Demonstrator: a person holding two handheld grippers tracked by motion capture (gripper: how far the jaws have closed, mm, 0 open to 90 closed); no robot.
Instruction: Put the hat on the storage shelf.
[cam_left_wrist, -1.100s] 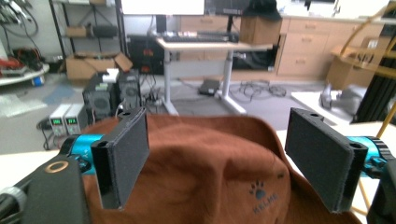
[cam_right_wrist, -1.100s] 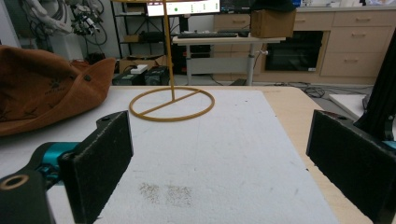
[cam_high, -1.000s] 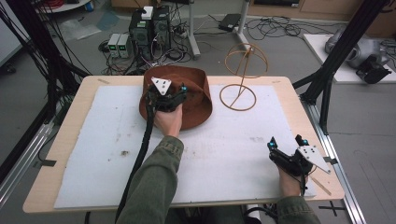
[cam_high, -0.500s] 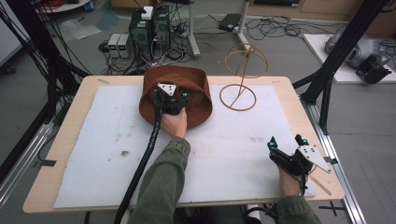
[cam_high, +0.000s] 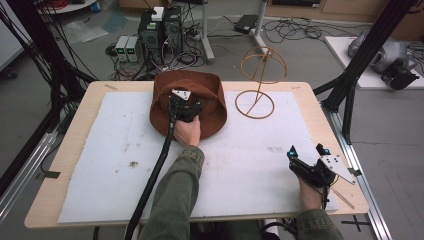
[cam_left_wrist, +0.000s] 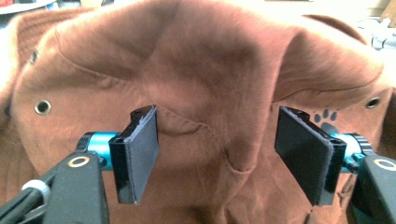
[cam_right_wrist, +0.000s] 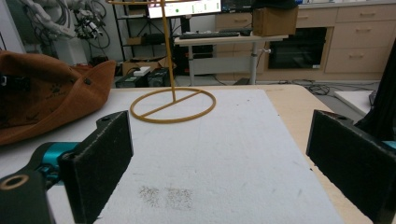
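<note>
The left gripper (cam_high: 187, 101) had its jaws apart while they had just been closing, its pads (cam_left_wrist: 142, 151) standing on either side of a raised fold of the brown hat (cam_left_wrist: 210, 79) without pressing it. Beyond that hat, just beside its far edge, stood the wire hat stand (cam_high: 256, 97). The right gripper (cam_high: 306, 154) rested well apart on the white mat (cam_high: 250, 165), jaws wide with nothing between them.

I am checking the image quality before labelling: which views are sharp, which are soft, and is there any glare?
High view: evenly lit and fairly sharp, with the brown hat and wire hat stand clear. Left gripper view: the hat is close and soft, with a washed-out strip along the top edge. Right gripper view: the near jaws are blurred, the stand sharper, and a bright monitor glows behind.
</note>
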